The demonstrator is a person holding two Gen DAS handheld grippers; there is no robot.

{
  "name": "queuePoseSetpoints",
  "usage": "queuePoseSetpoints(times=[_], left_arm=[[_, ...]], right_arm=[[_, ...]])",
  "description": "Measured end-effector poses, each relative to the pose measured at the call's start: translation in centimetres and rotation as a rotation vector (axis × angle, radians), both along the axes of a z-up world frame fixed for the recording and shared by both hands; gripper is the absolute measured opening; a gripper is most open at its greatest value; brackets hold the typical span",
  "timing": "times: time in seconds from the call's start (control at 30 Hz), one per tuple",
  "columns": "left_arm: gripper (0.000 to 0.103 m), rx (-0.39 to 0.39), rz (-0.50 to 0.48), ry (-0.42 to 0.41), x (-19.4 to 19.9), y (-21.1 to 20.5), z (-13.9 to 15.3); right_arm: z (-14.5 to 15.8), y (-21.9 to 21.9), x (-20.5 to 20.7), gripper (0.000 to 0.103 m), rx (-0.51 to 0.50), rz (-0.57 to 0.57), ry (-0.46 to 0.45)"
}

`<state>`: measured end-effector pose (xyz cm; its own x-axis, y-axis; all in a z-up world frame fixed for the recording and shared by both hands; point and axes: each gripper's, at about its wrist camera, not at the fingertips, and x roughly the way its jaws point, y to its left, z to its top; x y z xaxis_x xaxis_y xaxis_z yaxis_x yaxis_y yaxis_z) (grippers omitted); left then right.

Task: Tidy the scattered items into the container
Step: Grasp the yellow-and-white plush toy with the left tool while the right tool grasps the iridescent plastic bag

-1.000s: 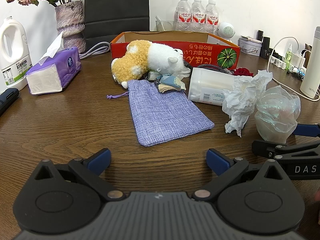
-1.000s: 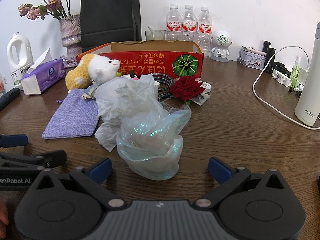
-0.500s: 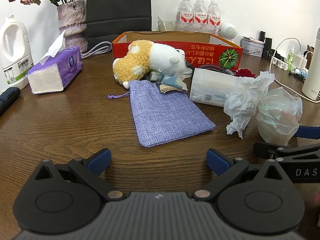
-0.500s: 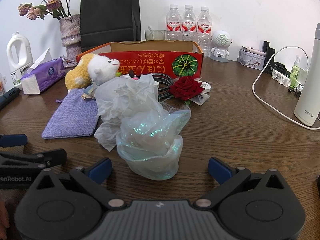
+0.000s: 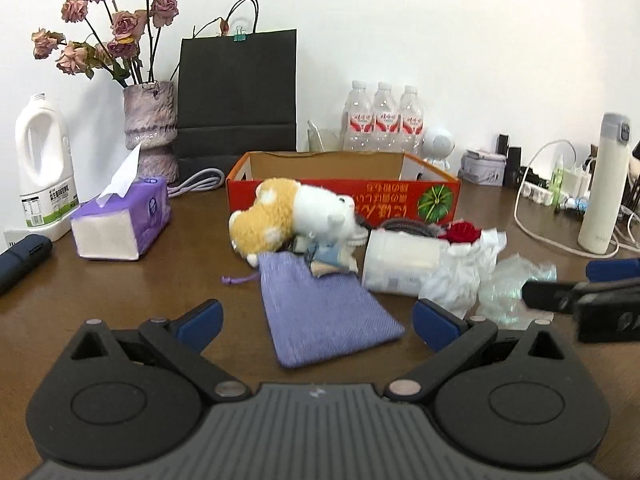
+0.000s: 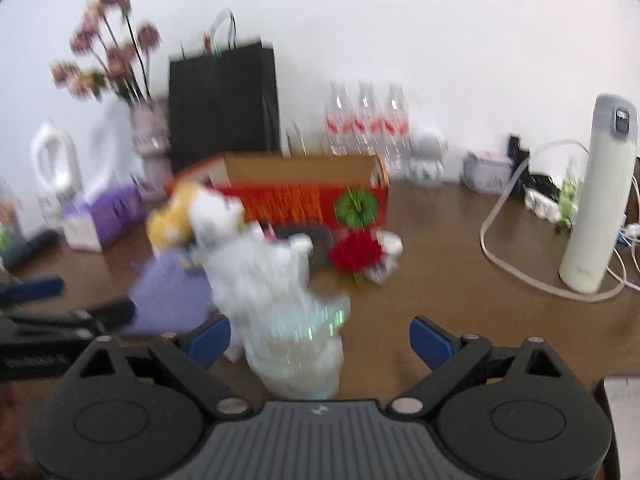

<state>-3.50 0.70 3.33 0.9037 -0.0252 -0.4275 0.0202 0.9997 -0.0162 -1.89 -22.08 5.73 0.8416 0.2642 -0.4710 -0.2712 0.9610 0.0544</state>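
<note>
Left gripper [image 5: 316, 320] — black linkages; blue-tipped jaws; grey ribbing

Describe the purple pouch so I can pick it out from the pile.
Find the red cardboard box mid-table. In front of it lies a plush toy, and just below that the lilac drawstring pouch lies flat on the wood: the only woven purple item there, unlike the purple tissue pack further left.

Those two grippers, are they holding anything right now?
No. The left gripper gapes over the purple pouch; the right gripper is closing around the iridescent wrap, not yet gripping.
</note>
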Motion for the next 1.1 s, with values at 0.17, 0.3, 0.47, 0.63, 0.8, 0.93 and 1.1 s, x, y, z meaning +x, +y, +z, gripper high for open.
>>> queuePoseSetpoints(times=[0.17,0.3,0.47,0.63,0.8,0.93,1.1], left_arm=[[0.102,-0.016,0.008,0.019,2.6,0.7,0.4],[0.102,0.018,-0.012,0.065,4.6,1.1,-0.3],[0.102,0.083,-0.029,0.024,7.8,2.3,0.9],[0.102,0.13,-0.057,0.047,14.4,4.4,0.9],[0.072,0.086,-0.129,0.13,18.2,6.0,-0.5],[0.05,0.109,-0.151,0.16,18.5,5.7,-0.9],[0.036,0.096,-0.112,0.114,16.8,5.8,0.6]], right_arm=[[0.5,0.3,2.4,0.088,-0.017,0.038,0.009],[-0.2,1.6,3.8,0.082,-0.05,0.08,0.052],[-1.0,2.0,4.2,0.08,-0.053,0.1,0.083],[-1.2,2.9,4.6,0.08,-0.072,0.134,0.098],[-1.5,2.5,4.5,0.08,-0.064,0.144,0.106],[-1.9,2.8,4.8,0.08,-0.076,0.161,0.119],[-2.6,3.0,4.9,0.077,-0.099,0.158,0.147]])
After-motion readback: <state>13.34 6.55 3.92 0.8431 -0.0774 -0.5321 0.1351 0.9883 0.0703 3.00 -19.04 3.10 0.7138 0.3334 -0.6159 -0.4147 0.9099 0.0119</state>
